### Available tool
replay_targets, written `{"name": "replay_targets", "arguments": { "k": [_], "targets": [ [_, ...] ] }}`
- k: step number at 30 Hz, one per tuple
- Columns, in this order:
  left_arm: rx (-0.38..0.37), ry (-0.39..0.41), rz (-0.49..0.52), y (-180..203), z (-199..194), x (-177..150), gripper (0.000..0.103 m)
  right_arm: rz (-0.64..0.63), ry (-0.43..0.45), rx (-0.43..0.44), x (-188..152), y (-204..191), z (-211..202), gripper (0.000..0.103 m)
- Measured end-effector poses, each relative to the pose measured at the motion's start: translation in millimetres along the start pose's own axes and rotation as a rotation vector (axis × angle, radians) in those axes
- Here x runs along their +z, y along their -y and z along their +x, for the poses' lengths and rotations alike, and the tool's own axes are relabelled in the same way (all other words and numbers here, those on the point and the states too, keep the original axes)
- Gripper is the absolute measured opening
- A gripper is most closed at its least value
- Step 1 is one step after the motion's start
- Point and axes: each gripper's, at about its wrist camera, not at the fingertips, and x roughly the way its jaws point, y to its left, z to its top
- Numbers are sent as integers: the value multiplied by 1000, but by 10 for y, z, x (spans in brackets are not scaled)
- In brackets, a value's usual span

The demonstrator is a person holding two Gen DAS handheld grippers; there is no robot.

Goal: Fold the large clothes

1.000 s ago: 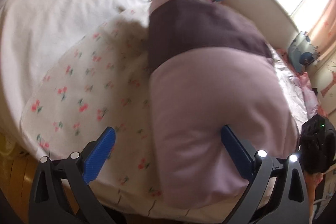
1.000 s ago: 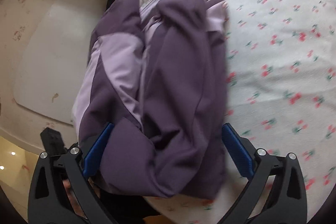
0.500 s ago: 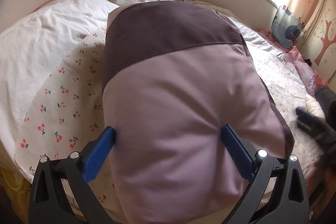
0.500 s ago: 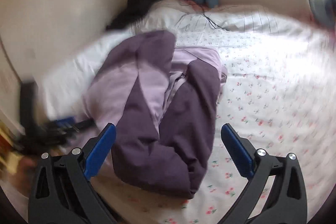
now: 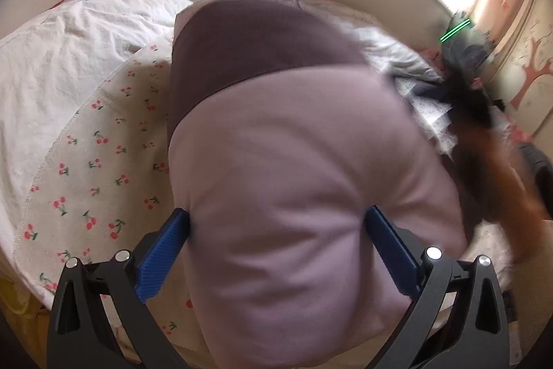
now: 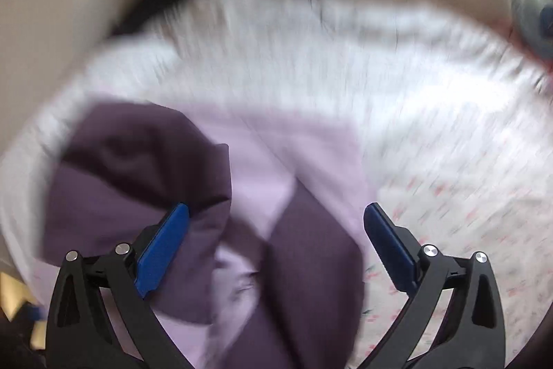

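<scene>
Both claws stand spread wide with nothing pinched: the left gripper [image 5: 276, 230] has the pale lilac bulk of the jacket [image 5: 293, 196] between its fingers, the right gripper [image 6: 276, 230] hangs over it. The jacket lies bunched on the cherry-print sheet [image 5: 103, 161] at the near edge of the bed, a white duvet [image 5: 69, 57] beside it.

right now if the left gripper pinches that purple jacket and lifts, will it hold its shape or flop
Probably flop: the purple jacket lies in soft rumpled folds, so lifted parts should drape and unfold. It looks puffy where it bulges between the open left gripper fingers, so likely light for its bulk. The smooth fabric may slip from a shallow pinch; the right gripper view is too blurred to confirm texture.
</scene>
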Motion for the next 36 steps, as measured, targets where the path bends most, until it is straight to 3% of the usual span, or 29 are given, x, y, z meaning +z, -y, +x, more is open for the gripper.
{"name": "replay_targets", "arguments": {
  "k": [4, 8, 9, 11, 14, 18, 20, 25, 36],
  "targets": [
    [46, -17, 34, 38, 43, -16, 98, 35, 44, 33, -132, 79, -438, 97],
    [24, -8, -14, -32, -14, 4, 97, -17, 271, 116, -862, 21, -1316, 97],
    [25, -8, -20, -41, -14, 2, 97, -39, 262, 92, -1141, -32, -1345, 97],
    [52, -3, -12, -6, -8, 0, 97, -107, 82, 7, -1461, -107, -986, 97],
    [108, -35, 11, 175, -57, -42, 97, 64, 35, 98, -1525, 213, -965, 97],
    [220, 43, 109, 501, -428, -201, 97, 32, 221, 92, -1636, 90, -1603, 97],
    [252, 65, 148, 602, -567, -248, 97, -29, 251, 80, -1867, -82, -1831, 97],
    [291, 131, 171, 758, -922, -301, 97, -105, 253, 44, -2164, -311, -1992, 97],
    [314, 96, 161, 799, -1226, -403, 97, -127, 271, -66, -2321, -688, -2234, 97]
  ]
}}
